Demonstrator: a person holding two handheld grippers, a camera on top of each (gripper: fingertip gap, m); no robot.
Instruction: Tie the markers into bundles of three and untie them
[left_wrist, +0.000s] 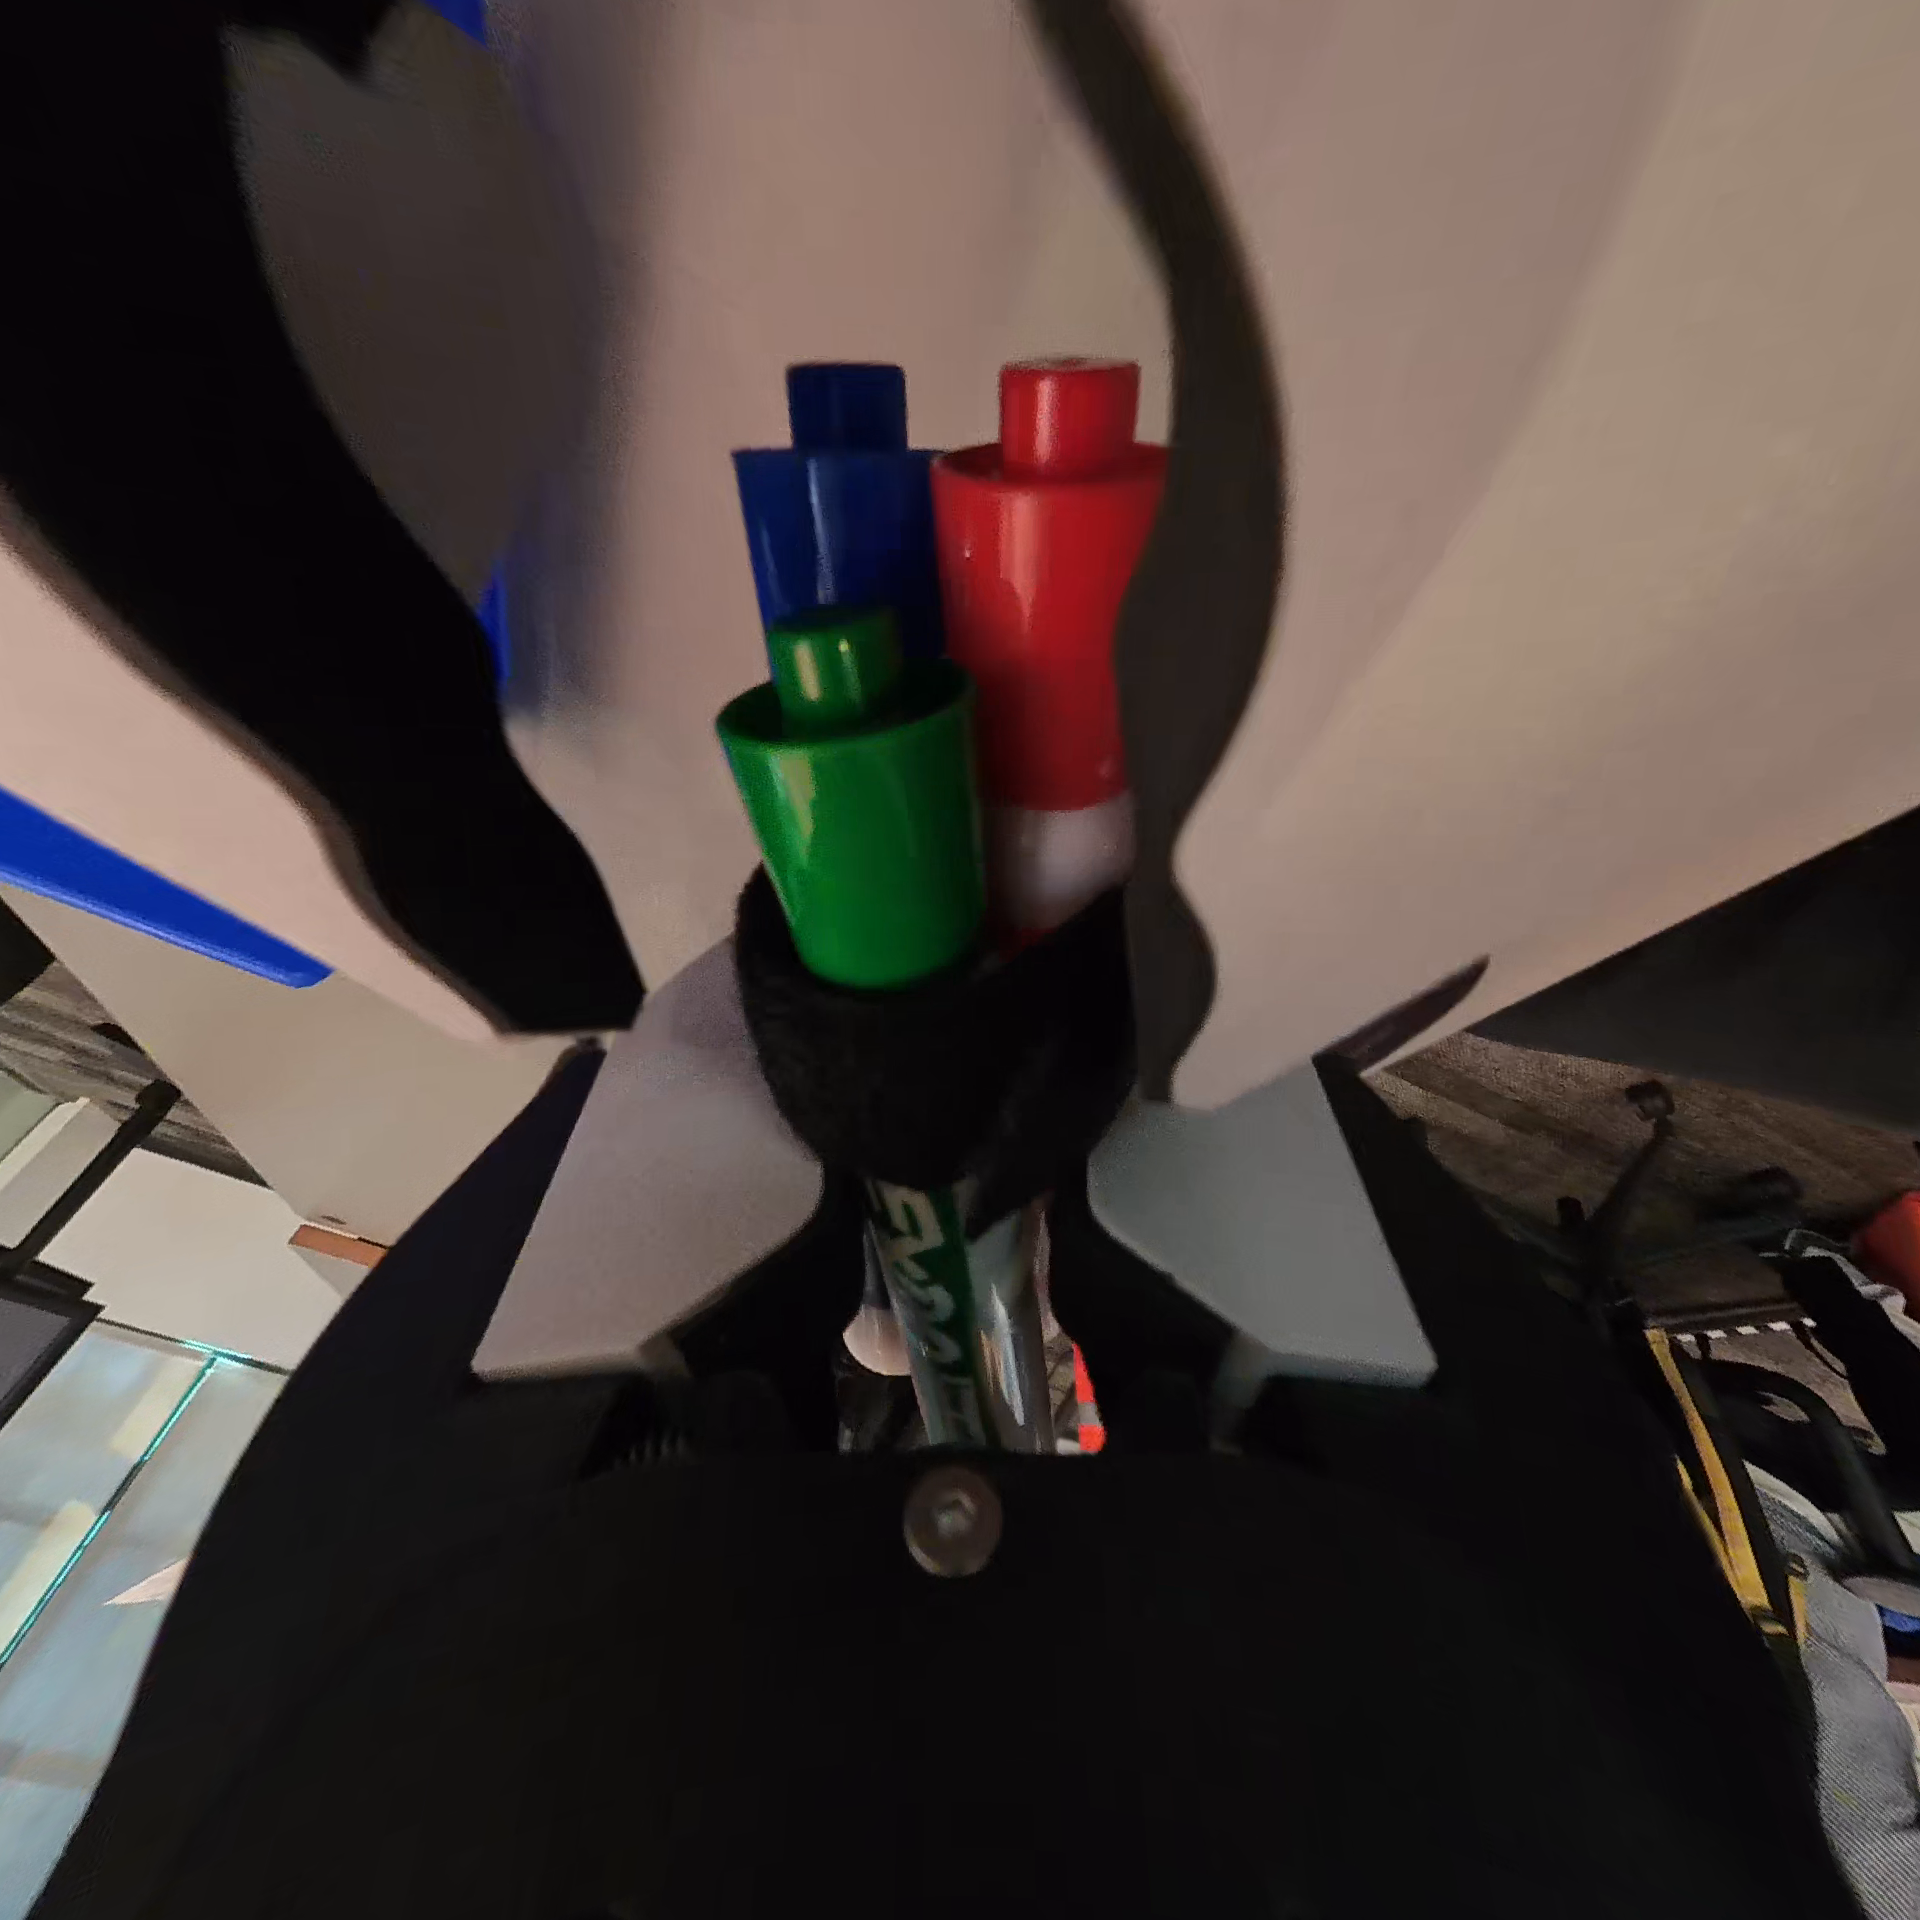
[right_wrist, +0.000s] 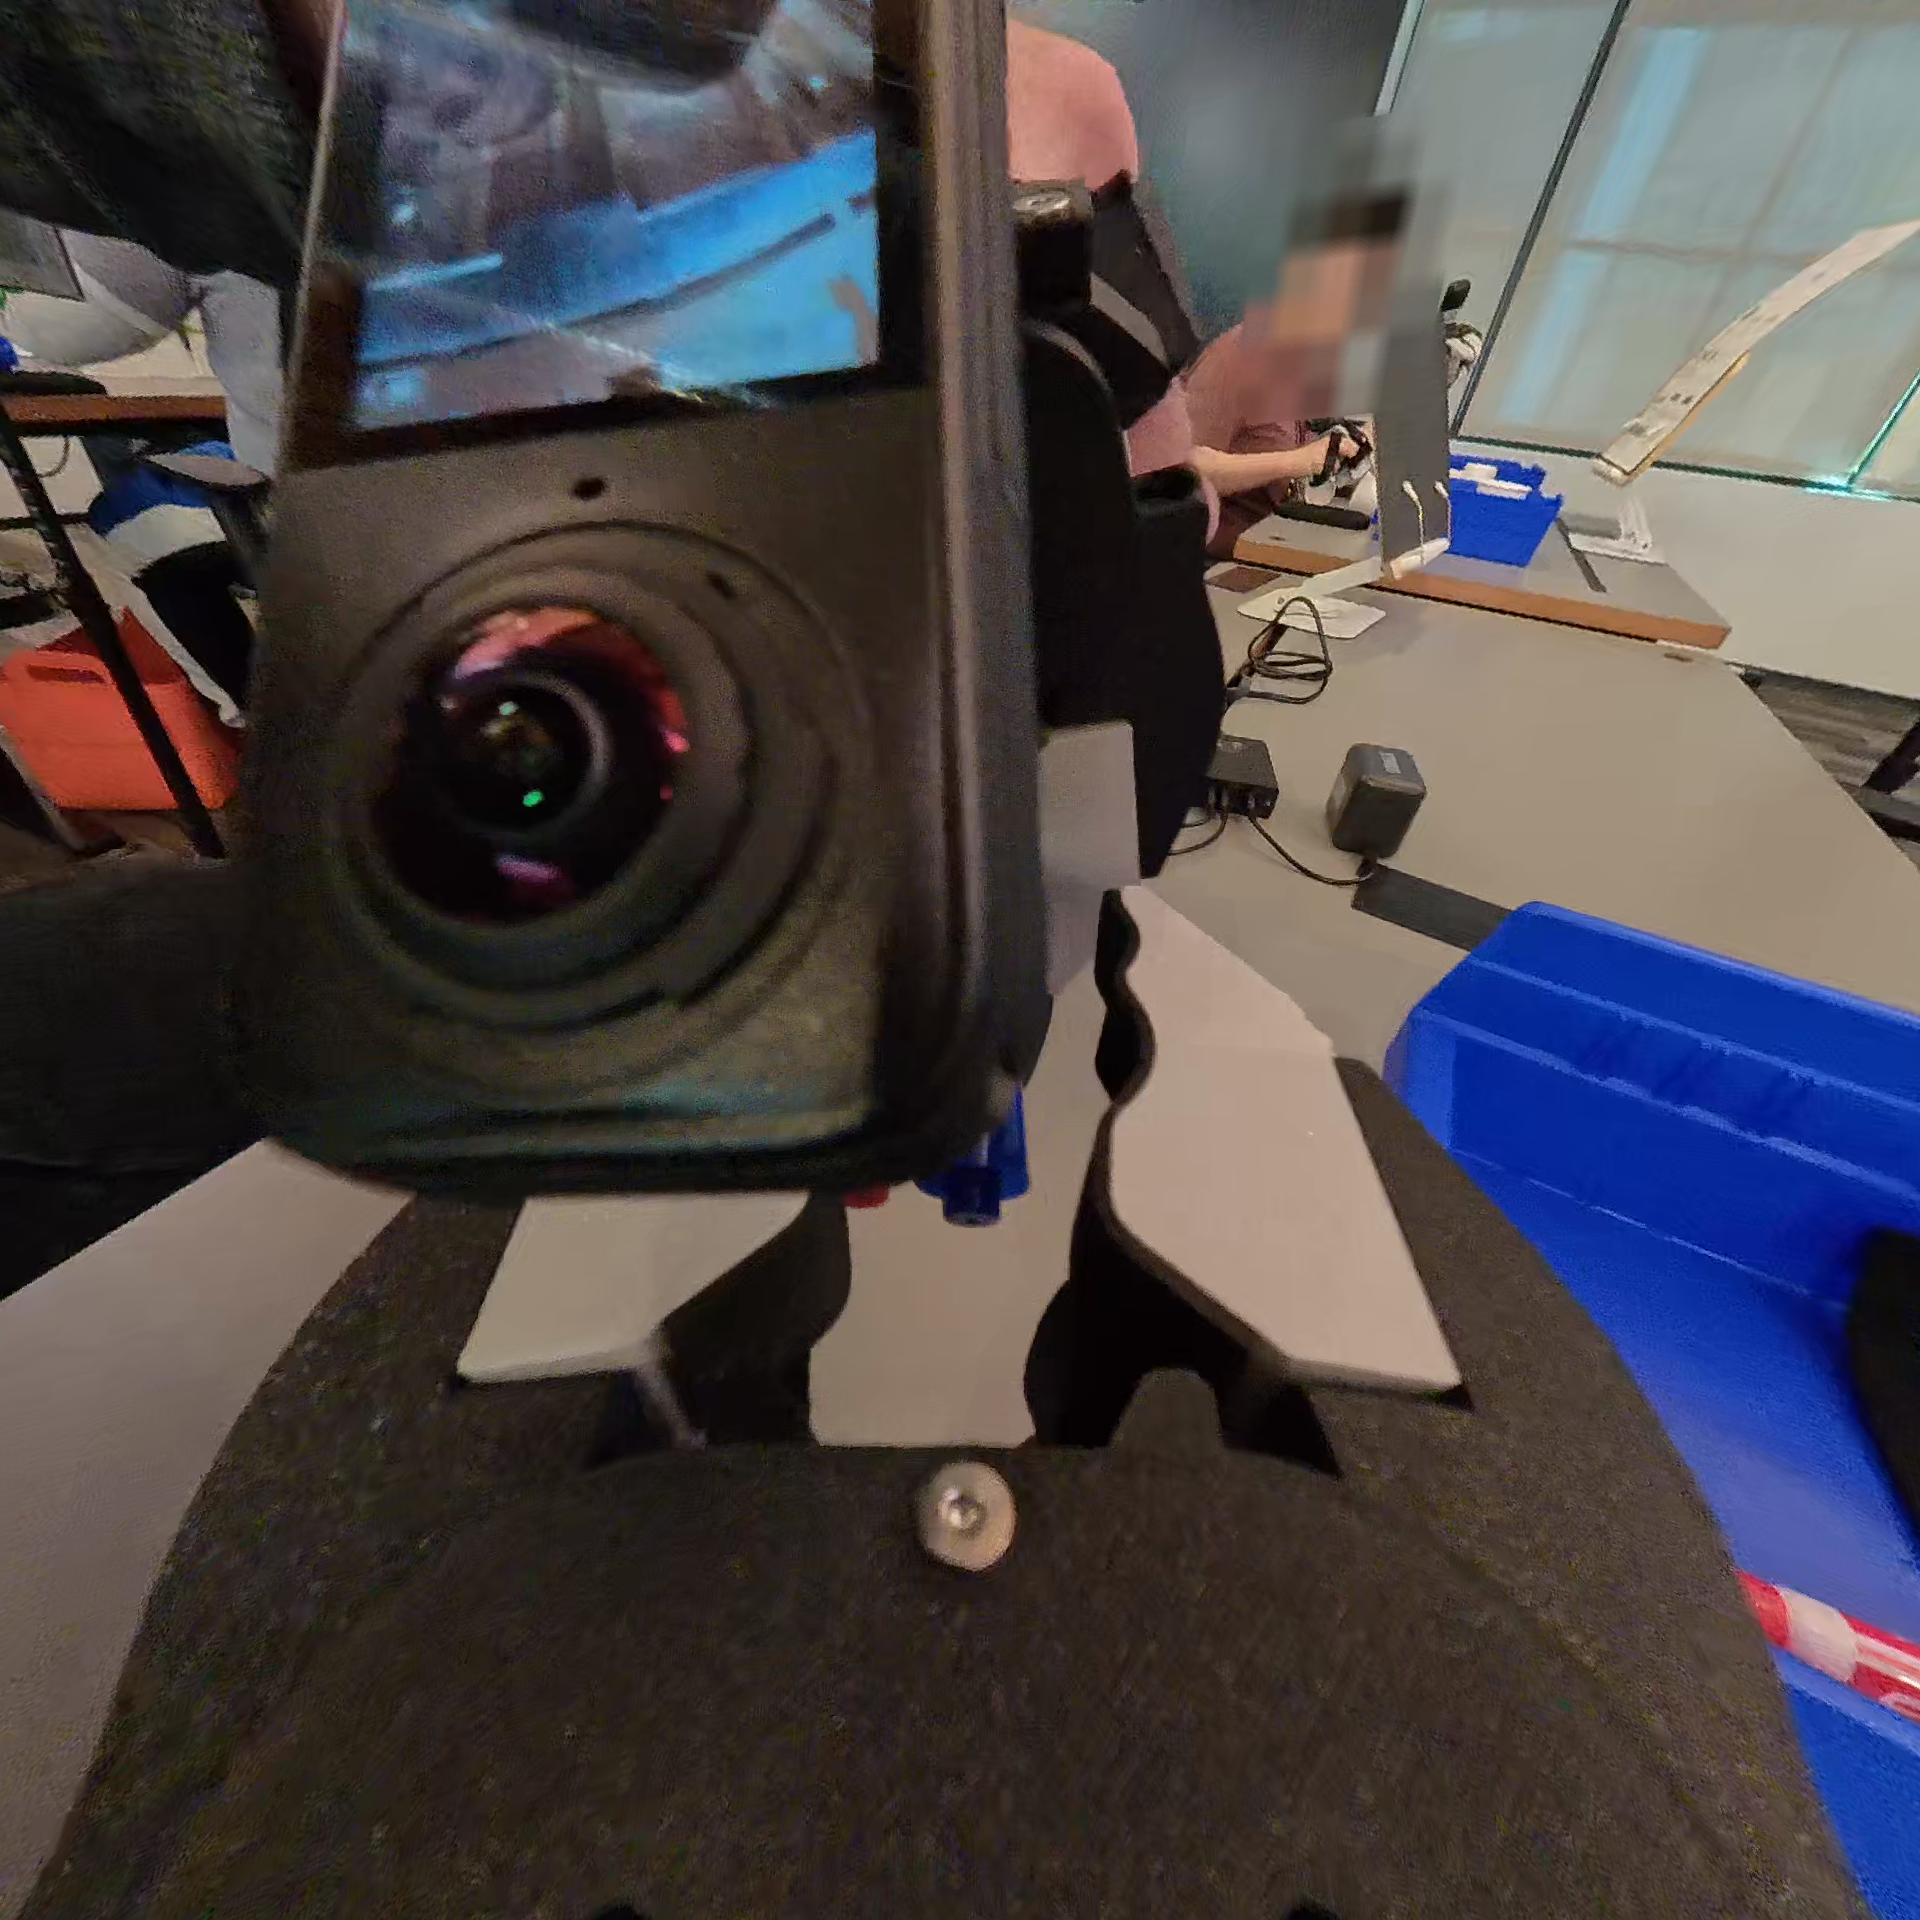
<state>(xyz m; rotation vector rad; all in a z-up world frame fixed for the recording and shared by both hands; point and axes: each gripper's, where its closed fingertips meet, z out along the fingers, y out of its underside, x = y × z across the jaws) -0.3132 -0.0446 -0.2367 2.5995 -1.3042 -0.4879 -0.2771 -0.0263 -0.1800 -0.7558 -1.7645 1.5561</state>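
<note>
Left tongs hold a strapped three-marker bundle, right tongs gape with nothing between them.

Left gripper (left_wrist: 940, 1101) is closed around the black strap (left_wrist: 935, 1049) that wraps the green marker (left_wrist: 862, 821), red marker (left_wrist: 1034, 613) and blue marker (left_wrist: 831, 520); caps point away from the camera, bundle held up off the pale table (left_wrist: 1558, 520). A loose black strap tail (left_wrist: 1216, 416) curves up on the right of the bundle. Right gripper (right_wrist: 935, 1340) is parted and grips nothing; the left gripper's camera (right_wrist: 582, 748) is right in front of it, blue bin (right_wrist: 1662, 1091) beside. Risks, as I judge: the tools could collide at this spacing; pulling the tail with a weak squeeze could spill markers; green sits lower and could slide out first.
</note>
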